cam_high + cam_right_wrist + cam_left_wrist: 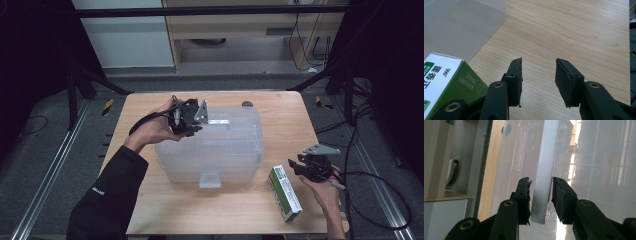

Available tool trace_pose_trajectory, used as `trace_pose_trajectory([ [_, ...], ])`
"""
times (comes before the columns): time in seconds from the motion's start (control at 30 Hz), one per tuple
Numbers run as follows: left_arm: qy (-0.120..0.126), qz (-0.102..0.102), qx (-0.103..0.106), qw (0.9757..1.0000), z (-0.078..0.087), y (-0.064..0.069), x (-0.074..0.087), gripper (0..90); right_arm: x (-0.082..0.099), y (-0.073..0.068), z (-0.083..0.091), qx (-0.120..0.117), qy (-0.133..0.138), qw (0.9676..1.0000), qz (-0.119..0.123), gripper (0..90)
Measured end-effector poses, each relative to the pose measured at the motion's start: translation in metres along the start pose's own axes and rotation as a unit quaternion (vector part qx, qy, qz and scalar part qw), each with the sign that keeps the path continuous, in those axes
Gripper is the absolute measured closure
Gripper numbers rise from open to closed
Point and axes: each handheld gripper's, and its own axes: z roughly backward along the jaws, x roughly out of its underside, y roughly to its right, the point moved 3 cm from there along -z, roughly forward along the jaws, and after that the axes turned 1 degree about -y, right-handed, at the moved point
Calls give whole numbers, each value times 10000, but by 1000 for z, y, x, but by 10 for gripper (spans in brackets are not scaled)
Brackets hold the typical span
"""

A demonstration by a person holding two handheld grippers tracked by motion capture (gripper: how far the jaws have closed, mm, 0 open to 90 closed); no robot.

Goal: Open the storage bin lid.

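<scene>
Left tongs (540,192) astride white latch (544,170)

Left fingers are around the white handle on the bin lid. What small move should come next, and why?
Probably close the left gripper a little more until both fingers press the white handle. It sits between them, but a narrow gap shows on the right side, so lifting the lid now might let it slip.

A wooden table (165,210) stands mid-frame on grey floor (40,145), with a pale cabinet (125,35) and wooden desk (240,25) along the top.
</scene>
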Motion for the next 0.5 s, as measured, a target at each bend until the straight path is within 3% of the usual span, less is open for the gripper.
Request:
trace_pose_trajectory([
  [0.5,-187,-163,-84,9997,-2,0,-3,735,0,0,0,-13,7,10000,5,573],
])
